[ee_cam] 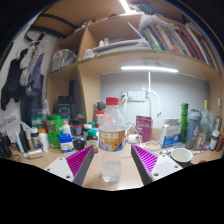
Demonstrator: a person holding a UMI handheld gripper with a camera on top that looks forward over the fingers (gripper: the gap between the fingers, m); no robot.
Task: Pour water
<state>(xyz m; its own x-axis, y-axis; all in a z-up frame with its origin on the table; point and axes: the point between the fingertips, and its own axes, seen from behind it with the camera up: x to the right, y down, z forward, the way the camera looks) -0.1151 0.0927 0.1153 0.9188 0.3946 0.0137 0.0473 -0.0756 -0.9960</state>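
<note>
Two vessels lined up for you: glass between the fingers, bottle just behind it

Your gripper [111, 168] is spread apart, its purple pads [146, 160] flanking the clear glass [111, 170] with a gap on each side, so nothing is clamped yet; the glass rests on the desk [60, 170] on its own. Directly behind the glass the capped water bottle [112, 128] stands upright, probably kept close so the pour stays short. Left of the bottle you have a crowd of small jars and containers; right of it, boxes and a small bowl [181, 154]. Above the bottle, a lit strip lamp under packed bookshelves [150, 35]
</note>
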